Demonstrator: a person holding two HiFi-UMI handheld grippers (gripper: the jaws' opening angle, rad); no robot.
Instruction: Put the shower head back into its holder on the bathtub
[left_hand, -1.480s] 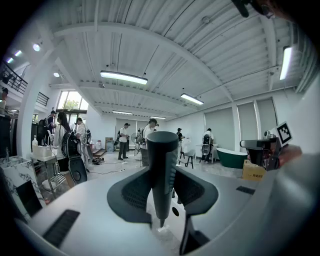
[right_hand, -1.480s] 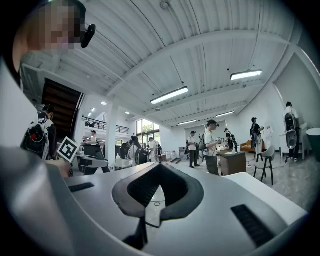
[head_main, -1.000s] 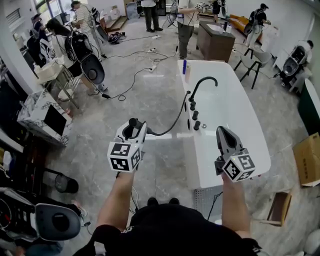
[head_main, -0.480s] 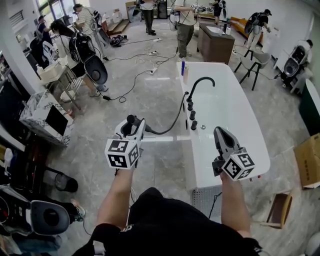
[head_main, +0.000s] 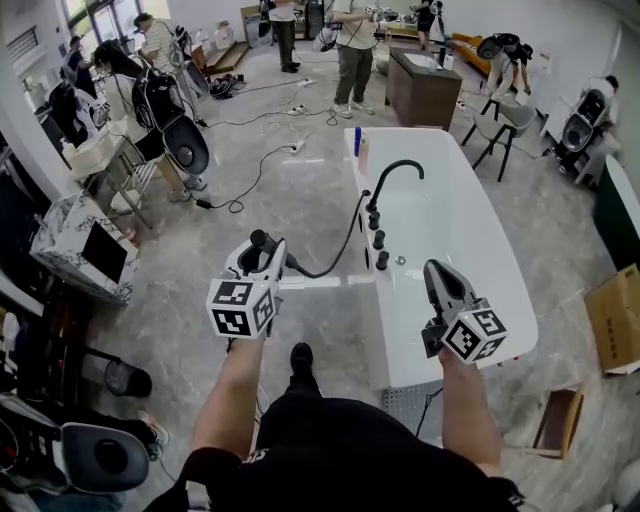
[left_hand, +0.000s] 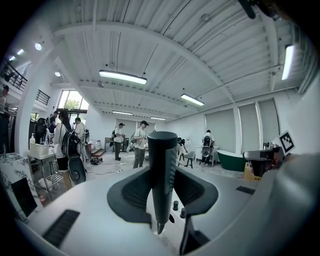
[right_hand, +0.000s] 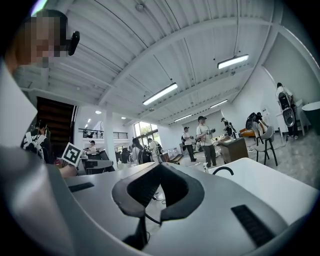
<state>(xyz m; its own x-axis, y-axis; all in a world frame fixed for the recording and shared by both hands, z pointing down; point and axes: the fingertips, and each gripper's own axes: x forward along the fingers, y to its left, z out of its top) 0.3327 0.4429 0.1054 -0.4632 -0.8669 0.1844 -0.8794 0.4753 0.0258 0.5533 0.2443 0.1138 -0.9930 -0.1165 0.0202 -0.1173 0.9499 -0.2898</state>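
A black shower head (head_main: 262, 243) stands upright in my left gripper (head_main: 258, 262), whose jaws are shut on its handle. Its black hose (head_main: 345, 228) runs to the deck of the white bathtub (head_main: 470, 225), beside an arched black faucet (head_main: 393, 172) and a row of black knobs (head_main: 379, 240). The left gripper is over the floor, left of the tub. In the left gripper view the shower head (left_hand: 162, 170) fills the gap of the left gripper (left_hand: 163, 194). My right gripper (head_main: 438, 277) is shut and empty over the tub's near end; the right gripper (right_hand: 159, 172) points toward the tub (right_hand: 265, 185).
Cables (head_main: 255, 165) trail across the marble floor. Several people (head_main: 352, 50) stand at the far end by a brown cabinet (head_main: 422, 88). Bottles (head_main: 358, 145) stand on the tub's far corner. Cardboard boxes (head_main: 612, 315) lie at the right, chairs and equipment (head_main: 170, 125) at the left.
The person has stepped toward the tub, which now sits closer to both grippers. The left gripper carried the shower head along. The right gripper sank slightly and stayed shut.
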